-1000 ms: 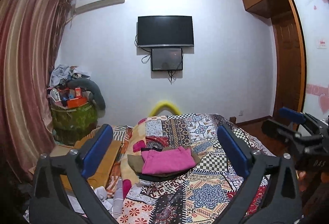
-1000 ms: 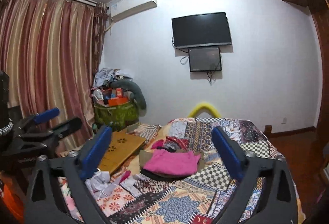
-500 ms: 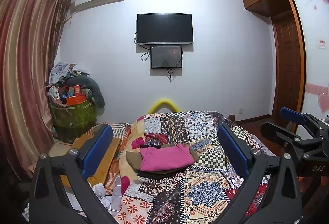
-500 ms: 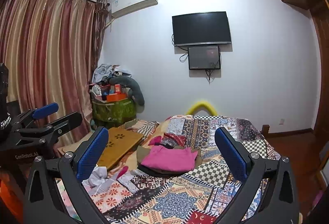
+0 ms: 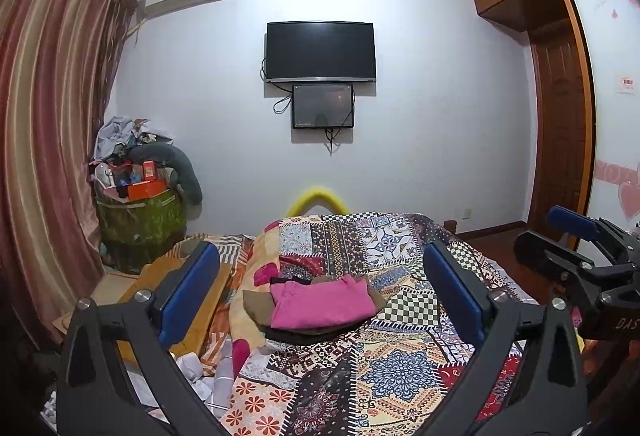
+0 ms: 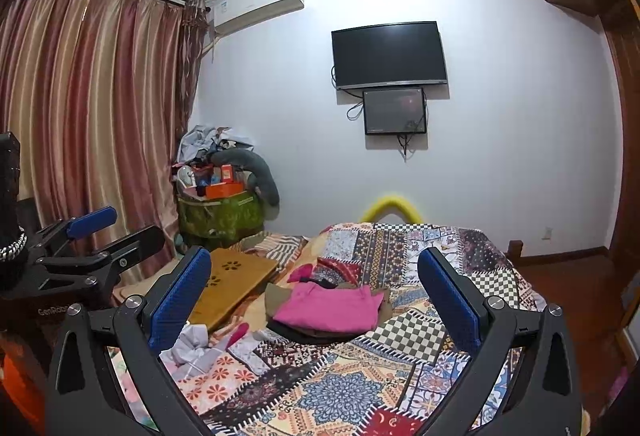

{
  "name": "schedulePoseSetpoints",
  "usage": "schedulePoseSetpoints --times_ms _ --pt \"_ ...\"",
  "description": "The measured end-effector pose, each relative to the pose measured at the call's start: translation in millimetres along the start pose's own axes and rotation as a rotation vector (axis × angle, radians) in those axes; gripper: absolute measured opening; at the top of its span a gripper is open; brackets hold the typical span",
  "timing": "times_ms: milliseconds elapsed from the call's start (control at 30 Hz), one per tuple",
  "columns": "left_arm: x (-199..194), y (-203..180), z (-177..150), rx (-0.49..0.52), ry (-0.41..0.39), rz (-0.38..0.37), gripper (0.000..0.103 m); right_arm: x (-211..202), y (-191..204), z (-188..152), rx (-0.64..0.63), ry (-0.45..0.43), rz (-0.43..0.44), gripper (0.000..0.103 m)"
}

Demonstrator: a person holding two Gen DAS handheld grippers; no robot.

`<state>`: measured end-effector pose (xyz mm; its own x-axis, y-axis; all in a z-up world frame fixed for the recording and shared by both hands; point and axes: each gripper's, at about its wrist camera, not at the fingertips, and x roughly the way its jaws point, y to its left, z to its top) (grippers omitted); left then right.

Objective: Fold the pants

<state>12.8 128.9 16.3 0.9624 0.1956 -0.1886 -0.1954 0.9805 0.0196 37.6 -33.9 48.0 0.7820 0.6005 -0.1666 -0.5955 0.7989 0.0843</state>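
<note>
Folded pink pants (image 5: 320, 302) lie on top of a small stack of folded brown and dark clothes (image 5: 256, 310) in the middle of the patchwork bedspread (image 5: 396, 364). The stack also shows in the right wrist view (image 6: 326, 308). My left gripper (image 5: 320, 288) is open and empty, held above the near part of the bed, well short of the stack. My right gripper (image 6: 316, 294) is open and empty at about the same height. Each gripper shows at the edge of the other's view: the right one (image 5: 576, 236) and the left one (image 6: 96, 232).
A wooden lap tray (image 6: 232, 286) lies left of the stack. Loose white and pink clothes (image 6: 196, 350) sit at the bed's near left. A green bin piled with clutter (image 5: 140, 212) stands by the curtain (image 5: 44, 156). A wardrobe (image 5: 560, 116) is on the right.
Both grippers have tilted up and risen slightly, so the bed and the stack sit lower in view. Both stay open and empty. The stack has not moved.
</note>
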Motion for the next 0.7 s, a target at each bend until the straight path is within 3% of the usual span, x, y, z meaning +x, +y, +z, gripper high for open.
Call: schedulePoseSetpoints --times_ms 700 --pt "2.7 -2.8 0.1 -0.001 0.016 -0.018 0.103 -8.8 -2.1 2.2 0.021 -0.005 -0.018 0.103"
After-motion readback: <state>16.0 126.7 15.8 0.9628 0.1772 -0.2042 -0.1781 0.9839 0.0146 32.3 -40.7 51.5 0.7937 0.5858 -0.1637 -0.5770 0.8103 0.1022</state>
